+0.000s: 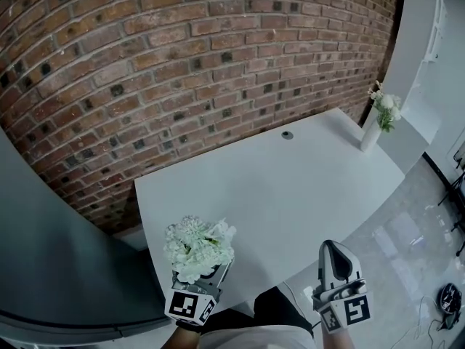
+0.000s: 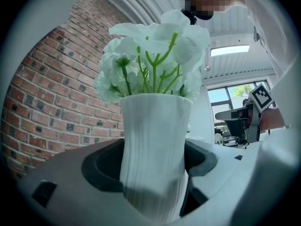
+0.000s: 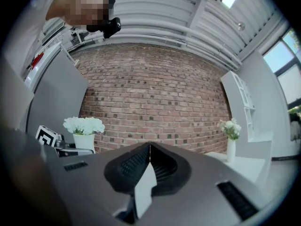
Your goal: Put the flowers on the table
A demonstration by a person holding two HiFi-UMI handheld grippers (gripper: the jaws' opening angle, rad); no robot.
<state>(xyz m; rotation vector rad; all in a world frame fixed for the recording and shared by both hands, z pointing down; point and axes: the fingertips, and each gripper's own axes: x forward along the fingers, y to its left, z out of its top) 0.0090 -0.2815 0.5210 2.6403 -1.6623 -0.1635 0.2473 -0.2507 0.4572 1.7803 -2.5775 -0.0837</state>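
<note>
A ribbed white vase [image 2: 153, 145] of white flowers [image 1: 197, 247] stands upright between the jaws of my left gripper [image 1: 205, 273], which is shut on the vase's body. It hangs near the front left corner of the white table [image 1: 283, 187], about at its edge. The blooms [image 2: 150, 60] hide the fingertips in the head view. My right gripper [image 1: 332, 253] is at the lower right, off the table's front edge. Its jaws are shut with nothing between them [image 3: 149, 149]. The right gripper view shows the held vase [image 3: 84, 138] at its left.
A second slim white vase with flowers [image 1: 376, 118] stands at the table's far right corner, also seen in the right gripper view [image 3: 231, 142]. A small round grommet [image 1: 288, 134] sits near the back edge. A brick wall [image 1: 182, 64] runs behind the table, and a grey panel [image 1: 51, 253] stands at the left.
</note>
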